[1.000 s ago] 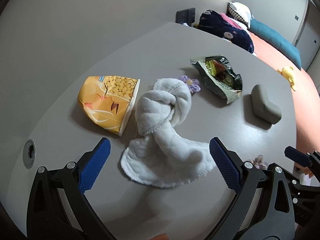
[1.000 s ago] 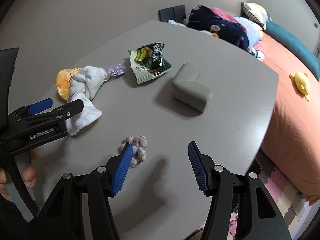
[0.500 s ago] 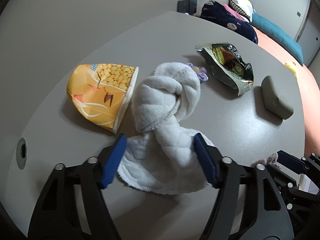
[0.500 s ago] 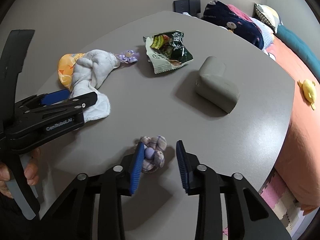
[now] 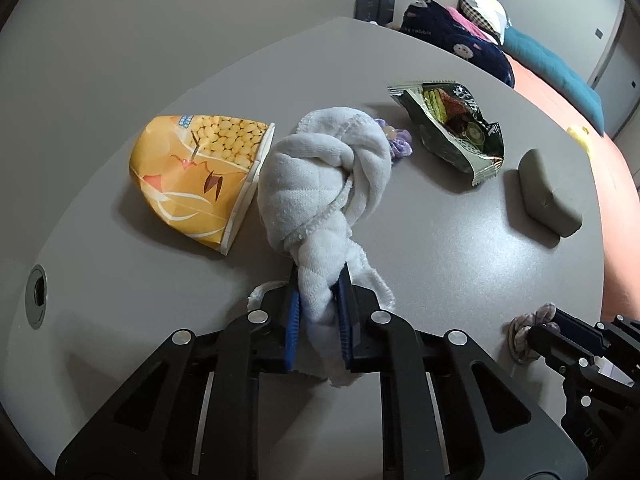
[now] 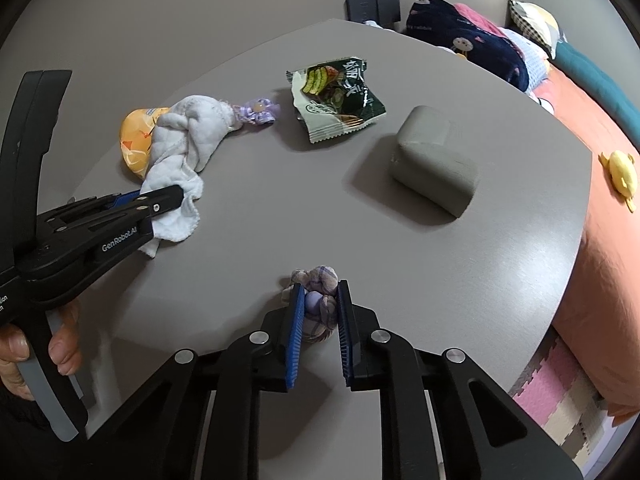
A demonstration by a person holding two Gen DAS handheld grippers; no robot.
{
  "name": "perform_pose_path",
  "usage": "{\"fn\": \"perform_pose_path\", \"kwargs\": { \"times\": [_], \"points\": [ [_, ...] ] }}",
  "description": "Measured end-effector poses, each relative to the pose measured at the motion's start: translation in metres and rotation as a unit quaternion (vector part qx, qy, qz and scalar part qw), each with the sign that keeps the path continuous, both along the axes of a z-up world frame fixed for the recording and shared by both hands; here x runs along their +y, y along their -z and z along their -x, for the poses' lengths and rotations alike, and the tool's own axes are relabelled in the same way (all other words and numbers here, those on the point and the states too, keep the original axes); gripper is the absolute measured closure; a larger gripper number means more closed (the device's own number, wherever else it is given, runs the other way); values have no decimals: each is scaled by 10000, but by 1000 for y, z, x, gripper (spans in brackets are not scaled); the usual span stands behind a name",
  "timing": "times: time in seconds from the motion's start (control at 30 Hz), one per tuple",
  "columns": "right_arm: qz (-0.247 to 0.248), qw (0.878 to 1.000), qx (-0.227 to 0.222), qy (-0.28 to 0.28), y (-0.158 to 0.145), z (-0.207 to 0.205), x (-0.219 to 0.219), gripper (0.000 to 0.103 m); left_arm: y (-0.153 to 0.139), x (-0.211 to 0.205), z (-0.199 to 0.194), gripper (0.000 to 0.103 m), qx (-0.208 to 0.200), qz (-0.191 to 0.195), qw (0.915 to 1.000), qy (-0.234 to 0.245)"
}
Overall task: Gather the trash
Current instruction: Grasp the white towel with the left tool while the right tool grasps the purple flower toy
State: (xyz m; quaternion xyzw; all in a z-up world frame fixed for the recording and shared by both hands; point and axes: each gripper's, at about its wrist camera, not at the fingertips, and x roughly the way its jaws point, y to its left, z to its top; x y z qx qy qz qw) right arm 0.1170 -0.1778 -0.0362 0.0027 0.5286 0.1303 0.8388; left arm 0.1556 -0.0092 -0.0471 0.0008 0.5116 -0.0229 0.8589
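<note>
Left wrist view: left gripper (image 5: pixel 318 320) fingers closed tight on the near tail of the knotted white cloth (image 5: pixel 324 184), which lies on the grey counter (image 5: pixel 440 256) touching the orange snack bag (image 5: pixel 200 178) on its left. A purple scrunchie (image 5: pixel 394 142) peeks out behind the cloth, the green snack wrapper (image 5: pixel 452 120) sits further right, and the grey block (image 5: pixel 548 194) is near the counter's right edge.

Right wrist view: right gripper (image 6: pixel 318 316) fingers pinched nearly shut around the plaid scrunchie (image 6: pixel 318 292), resting on the counter's near side, well apart from the wrapper and block.

Step looks like both grasps just made, nothing lifted yet. The next move likely calls for raising both items clear. The cloth leans on the orange bag and may drag it. No bin is in view, so the drop spot can't be told.
</note>
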Motion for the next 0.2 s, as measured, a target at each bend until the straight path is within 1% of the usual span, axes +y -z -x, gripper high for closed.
{"fn": "perform_pose_path", "kwargs": {
  "times": [0.2],
  "points": [
    [-103,9998,-116,81,-11,4,-10,85,-5,-3,8,89,-37,12,10000,35]
  ]
}}
